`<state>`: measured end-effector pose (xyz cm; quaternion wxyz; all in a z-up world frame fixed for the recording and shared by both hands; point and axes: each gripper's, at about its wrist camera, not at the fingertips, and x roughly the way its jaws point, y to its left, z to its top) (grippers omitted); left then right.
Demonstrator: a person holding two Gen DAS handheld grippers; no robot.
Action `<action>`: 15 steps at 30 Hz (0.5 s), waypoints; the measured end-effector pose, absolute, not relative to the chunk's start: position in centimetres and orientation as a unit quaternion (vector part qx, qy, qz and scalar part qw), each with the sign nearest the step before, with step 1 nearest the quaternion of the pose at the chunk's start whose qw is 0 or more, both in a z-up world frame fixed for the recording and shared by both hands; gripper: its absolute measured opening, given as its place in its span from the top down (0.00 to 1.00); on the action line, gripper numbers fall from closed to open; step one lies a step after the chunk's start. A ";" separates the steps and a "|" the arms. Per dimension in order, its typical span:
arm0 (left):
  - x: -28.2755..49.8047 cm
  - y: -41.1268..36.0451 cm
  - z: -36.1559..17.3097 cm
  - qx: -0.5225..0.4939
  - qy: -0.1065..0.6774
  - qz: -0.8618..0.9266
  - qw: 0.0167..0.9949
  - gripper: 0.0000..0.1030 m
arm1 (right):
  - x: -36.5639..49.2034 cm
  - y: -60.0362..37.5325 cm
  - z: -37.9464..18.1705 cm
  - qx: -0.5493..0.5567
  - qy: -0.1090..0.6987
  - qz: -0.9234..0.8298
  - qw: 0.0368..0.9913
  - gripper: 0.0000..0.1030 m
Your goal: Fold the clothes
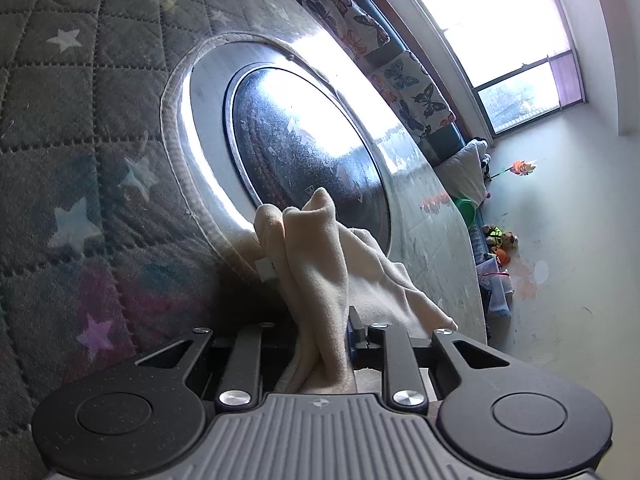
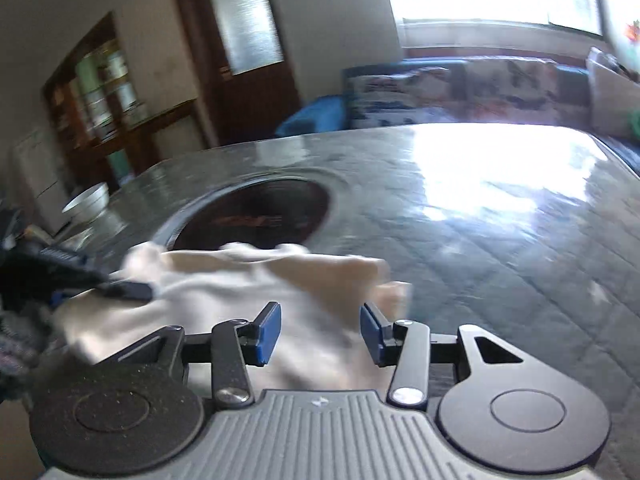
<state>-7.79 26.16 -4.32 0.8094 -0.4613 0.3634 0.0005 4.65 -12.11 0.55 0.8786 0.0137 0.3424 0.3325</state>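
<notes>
A cream cloth (image 1: 320, 264) is bunched between the jaws of my left gripper (image 1: 324, 340), which is shut on it and holds a fold of it upright. In the right wrist view the same cloth (image 2: 240, 292) lies spread on the table just ahead of my right gripper (image 2: 318, 332), which is open with its blue pads (image 2: 268, 332) apart above the cloth's near edge. The left gripper (image 2: 80, 280) shows at the cloth's left end, dark and blurred.
The table (image 2: 480, 220) has a quilted grey cover with stars (image 1: 64, 40) under clear plastic, and a round dark inset (image 1: 304, 140) in the middle. A metal bowl (image 2: 86, 200) stands at its far left. A blue sofa with butterfly cushions (image 1: 408, 88) runs beyond.
</notes>
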 end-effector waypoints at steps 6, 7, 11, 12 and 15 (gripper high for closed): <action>-7.6 25.9 -4.1 -0.455 0.365 0.004 0.812 0.76 | 7.1 -13.0 -1.5 0.042 0.361 0.319 0.875 0.49; -7.5 25.8 -4.1 -0.454 0.365 0.004 0.813 0.76 | 7.3 -13.1 -1.9 0.046 0.364 0.320 0.874 0.49; -7.4 25.7 -3.9 -0.450 0.367 0.008 0.814 0.76 | 7.6 -13.3 -2.6 0.059 0.362 0.326 0.871 0.49; -7.4 25.6 -3.9 -0.446 0.368 0.010 0.816 0.76 | 7.5 -13.1 -2.5 0.062 0.363 0.329 0.870 0.50; -7.3 25.2 -3.7 -0.435 0.370 0.013 0.821 0.75 | 7.4 -12.8 -2.4 0.063 0.367 0.340 0.863 0.53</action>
